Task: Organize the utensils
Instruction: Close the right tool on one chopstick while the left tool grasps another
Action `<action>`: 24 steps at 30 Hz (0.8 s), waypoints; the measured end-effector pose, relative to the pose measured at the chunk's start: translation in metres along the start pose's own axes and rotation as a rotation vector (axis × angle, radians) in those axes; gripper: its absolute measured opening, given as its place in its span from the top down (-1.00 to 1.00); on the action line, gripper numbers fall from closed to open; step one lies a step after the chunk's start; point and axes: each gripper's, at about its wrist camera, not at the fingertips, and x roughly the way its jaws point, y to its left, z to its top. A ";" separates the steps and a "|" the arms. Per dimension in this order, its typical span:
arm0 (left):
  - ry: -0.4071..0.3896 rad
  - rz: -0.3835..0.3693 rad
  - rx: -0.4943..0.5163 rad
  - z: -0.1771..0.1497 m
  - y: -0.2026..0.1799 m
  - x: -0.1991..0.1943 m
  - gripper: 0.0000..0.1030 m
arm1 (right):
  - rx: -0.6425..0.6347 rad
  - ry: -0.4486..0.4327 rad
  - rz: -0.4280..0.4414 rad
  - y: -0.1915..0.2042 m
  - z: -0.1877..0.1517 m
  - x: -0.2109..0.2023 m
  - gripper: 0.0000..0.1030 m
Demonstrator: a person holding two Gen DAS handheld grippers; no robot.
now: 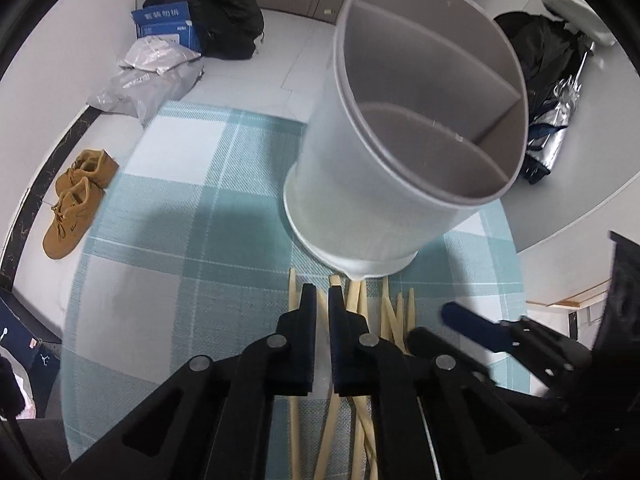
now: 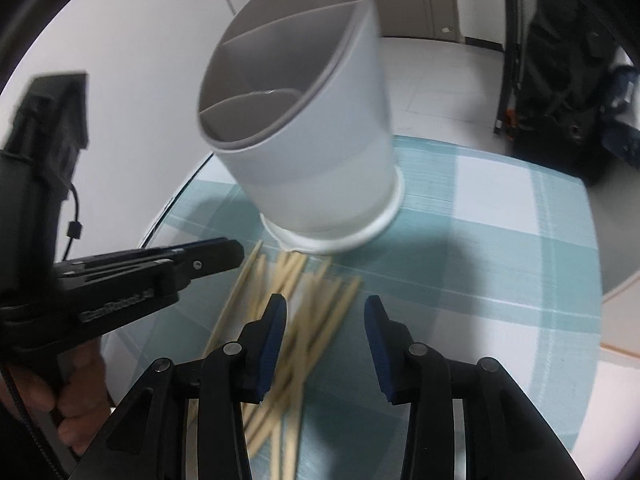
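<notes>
Left gripper (image 1: 323,300) pinched shut on one chopstick (image 1: 335,280); right gripper (image 2: 326,320) part open, holding nothing, over the chopstick pile (image 2: 296,312) mid-placemat (image 2: 500,240). Divided holder (image 1: 400,152) stands just beyond, toward the far edge.

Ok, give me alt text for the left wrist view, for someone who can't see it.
The left hand-held gripper is shut on a wooden chopstick among loose chopsticks on a teal checked tablecloth. Just beyond stands an empty, divided white utensil holder. The right hand-held gripper reaches in from the right edge.
</notes>
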 end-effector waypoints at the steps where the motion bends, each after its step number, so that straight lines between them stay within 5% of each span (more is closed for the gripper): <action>1: -0.003 -0.007 -0.004 0.000 0.000 -0.001 0.96 | -0.008 0.008 0.003 0.004 0.001 0.004 0.39; 13: -0.044 -0.067 -0.072 0.008 0.028 -0.013 0.96 | -0.058 0.059 -0.064 0.022 0.001 0.029 0.91; 24: -0.038 -0.089 -0.124 0.007 0.044 -0.017 0.96 | 0.022 -0.059 -0.047 0.011 0.009 0.002 0.92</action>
